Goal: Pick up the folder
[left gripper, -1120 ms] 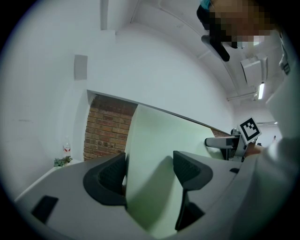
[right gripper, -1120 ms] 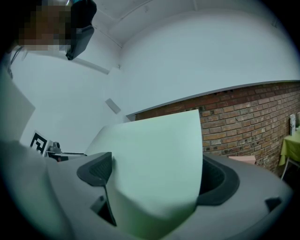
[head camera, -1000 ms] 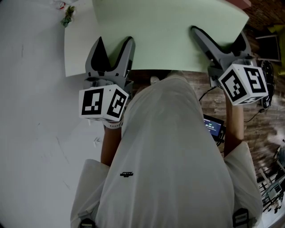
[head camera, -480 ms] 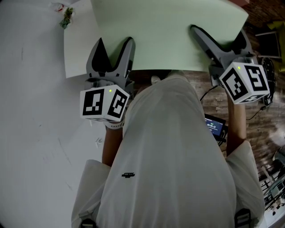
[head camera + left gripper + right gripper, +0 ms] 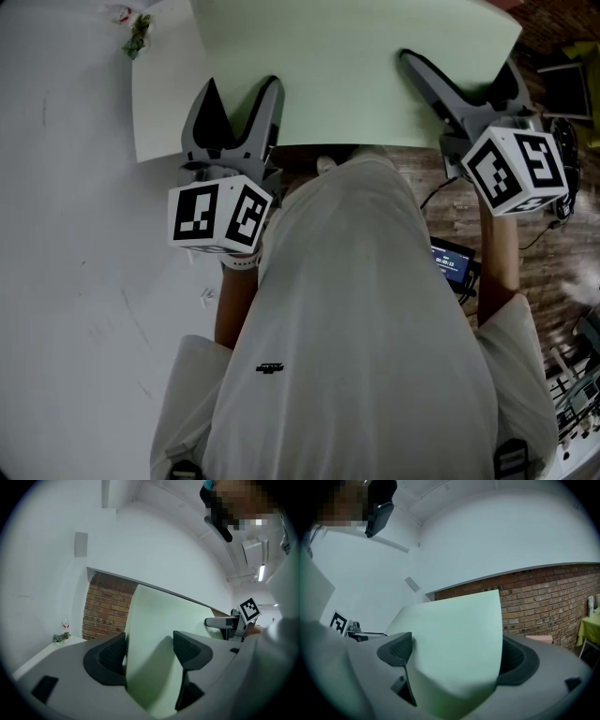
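A large pale green folder (image 5: 347, 66) is up in the air in front of me, tilted upward, with its near edge between both pairs of jaws. My left gripper (image 5: 242, 89) has its jaws wide. In the left gripper view the folder (image 5: 154, 634) leans on the left pad, and shadow separates it from the right pad. My right gripper (image 5: 459, 70) grips the other end. There the folder (image 5: 454, 639) bows between the jaws, touching the left pad and covering the right one.
A white table (image 5: 75, 234) fills the left side, with a small plant sprig (image 5: 141, 33) at its far end. Wooden floor (image 5: 534, 262) lies to the right, with a small lit screen (image 5: 450, 262) and cables. A brick wall (image 5: 553, 602) stands ahead.
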`<act>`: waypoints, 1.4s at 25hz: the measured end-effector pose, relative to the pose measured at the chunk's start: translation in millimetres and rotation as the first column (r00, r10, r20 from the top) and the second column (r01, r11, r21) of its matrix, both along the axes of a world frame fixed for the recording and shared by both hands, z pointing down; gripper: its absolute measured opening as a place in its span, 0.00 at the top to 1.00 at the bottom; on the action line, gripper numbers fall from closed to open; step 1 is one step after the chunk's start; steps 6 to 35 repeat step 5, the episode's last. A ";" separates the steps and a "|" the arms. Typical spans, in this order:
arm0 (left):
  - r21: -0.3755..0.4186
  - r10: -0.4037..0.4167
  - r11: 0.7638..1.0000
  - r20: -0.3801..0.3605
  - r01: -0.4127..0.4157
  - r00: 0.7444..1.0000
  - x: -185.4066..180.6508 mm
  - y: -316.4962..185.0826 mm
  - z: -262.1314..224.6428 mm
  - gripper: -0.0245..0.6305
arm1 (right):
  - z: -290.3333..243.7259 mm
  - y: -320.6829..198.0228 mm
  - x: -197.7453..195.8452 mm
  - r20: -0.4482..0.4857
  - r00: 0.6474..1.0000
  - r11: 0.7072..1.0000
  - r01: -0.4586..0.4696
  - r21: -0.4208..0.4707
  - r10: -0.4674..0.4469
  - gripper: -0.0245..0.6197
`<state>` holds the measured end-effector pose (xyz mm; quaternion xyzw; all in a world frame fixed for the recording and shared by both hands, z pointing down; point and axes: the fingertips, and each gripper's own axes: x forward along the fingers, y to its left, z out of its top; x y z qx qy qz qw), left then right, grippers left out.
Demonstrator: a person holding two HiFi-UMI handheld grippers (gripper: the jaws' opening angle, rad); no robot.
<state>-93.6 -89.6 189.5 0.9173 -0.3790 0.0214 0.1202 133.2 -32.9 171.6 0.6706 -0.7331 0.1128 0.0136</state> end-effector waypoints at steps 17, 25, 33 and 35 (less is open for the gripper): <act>-0.004 -0.002 1.000 0.010 0.002 1.000 0.3 -2.5 0.1 0.46 | 0.5 -3.1 0.9 0.004 1.000 1.000 0.001 -0.003 -0.001 0.11; -0.004 -0.002 1.000 0.010 0.002 1.000 0.3 -2.5 0.1 0.46 | 0.5 -3.1 0.9 0.004 1.000 1.000 0.001 -0.003 -0.001 0.11; -0.004 -0.002 1.000 0.010 0.002 1.000 0.3 -2.5 0.1 0.46 | 0.5 -3.1 0.9 0.004 1.000 1.000 0.001 -0.003 -0.001 0.11; -0.004 -0.002 1.000 0.010 0.002 1.000 0.3 -2.5 0.1 0.46 | 0.5 -3.1 0.9 0.004 1.000 1.000 0.001 -0.003 -0.001 0.11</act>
